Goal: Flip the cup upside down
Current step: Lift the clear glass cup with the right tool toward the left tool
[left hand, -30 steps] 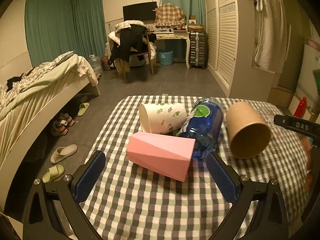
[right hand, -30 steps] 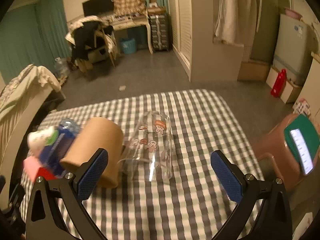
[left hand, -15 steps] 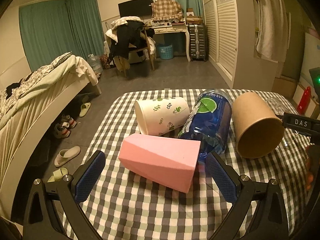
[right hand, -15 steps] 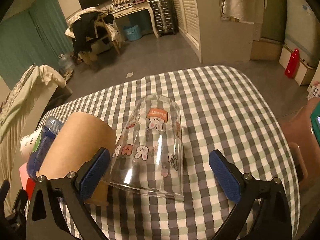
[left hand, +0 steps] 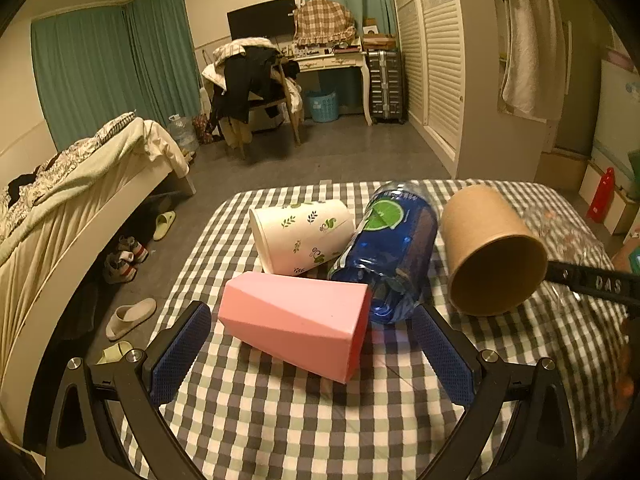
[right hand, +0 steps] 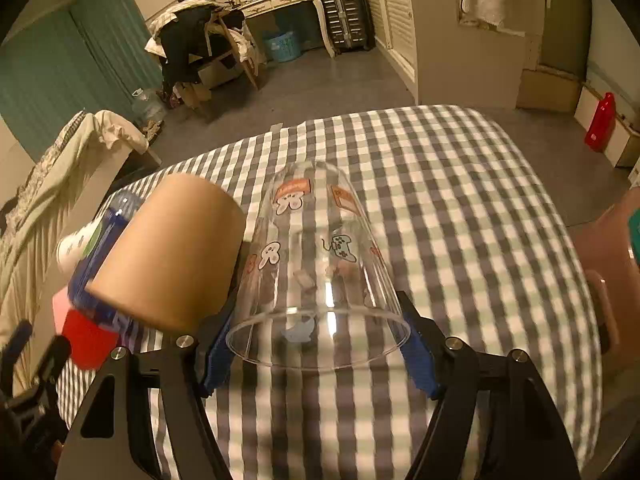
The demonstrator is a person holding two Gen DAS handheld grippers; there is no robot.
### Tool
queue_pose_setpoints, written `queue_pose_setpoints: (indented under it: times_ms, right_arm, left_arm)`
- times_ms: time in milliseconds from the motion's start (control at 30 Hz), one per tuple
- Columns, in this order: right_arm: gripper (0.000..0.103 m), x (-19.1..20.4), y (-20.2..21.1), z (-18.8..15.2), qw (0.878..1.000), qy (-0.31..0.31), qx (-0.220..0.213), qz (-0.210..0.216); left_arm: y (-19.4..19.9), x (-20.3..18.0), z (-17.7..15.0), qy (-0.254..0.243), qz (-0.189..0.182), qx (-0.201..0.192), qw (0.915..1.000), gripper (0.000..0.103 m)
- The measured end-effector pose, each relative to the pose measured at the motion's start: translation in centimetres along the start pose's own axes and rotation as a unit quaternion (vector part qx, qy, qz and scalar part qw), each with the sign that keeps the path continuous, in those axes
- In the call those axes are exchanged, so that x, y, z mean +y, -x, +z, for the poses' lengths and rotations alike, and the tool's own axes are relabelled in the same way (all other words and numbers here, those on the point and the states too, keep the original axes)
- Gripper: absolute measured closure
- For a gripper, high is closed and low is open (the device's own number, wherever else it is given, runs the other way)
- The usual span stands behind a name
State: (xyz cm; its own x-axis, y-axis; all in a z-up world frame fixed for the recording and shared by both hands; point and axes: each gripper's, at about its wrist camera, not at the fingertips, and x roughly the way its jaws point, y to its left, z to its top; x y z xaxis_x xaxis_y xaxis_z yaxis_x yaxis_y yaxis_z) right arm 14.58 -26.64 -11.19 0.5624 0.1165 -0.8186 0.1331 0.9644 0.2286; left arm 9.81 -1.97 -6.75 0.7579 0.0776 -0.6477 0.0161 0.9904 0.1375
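A clear plastic cup (right hand: 316, 264) with cartoon prints lies on its side on the checked tablecloth (right hand: 460, 184), its open rim toward the camera. My right gripper (right hand: 318, 354) has closed in around the rim, its blue pads against both sides. A brown paper cup (right hand: 172, 252) lies beside it on the left, also seen in the left wrist view (left hand: 488, 248). My left gripper (left hand: 306, 354) is open and empty, with a pink faceted cup (left hand: 296, 324) lying between its fingers.
A blue plastic bottle (left hand: 388, 252) and a white leaf-print cup (left hand: 300, 236) lie behind the pink cup. A bed (left hand: 60, 200) stands left of the table, with shoes on the floor. A brown stool (right hand: 612, 256) is right of the table. A desk and a chair stand far behind.
My right gripper moved forward and down onto the clear cup and its fingers closed on the rim. My left gripper drifted slightly closer to the pink cup.
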Motion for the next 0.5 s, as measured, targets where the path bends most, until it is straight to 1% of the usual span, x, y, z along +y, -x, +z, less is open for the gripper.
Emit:
queue_pose_setpoints:
  times_ms: [267, 500]
  right_arm:
    - [0.032, 1.6, 4.1, -4.4, 0.999, 0.035, 0.007, -0.018]
    - [0.032, 2.6, 6.0, -7.7, 0.997, 0.068, 0.010, -0.018]
  left_arm:
    - [2.5, -0.3, -0.7, 0.001, -0.014, -0.003, 0.9999, 0.000]
    - [3.6, -1.9, -1.3, -0.005, -0.019, 0.007, 0.9998, 0.000]
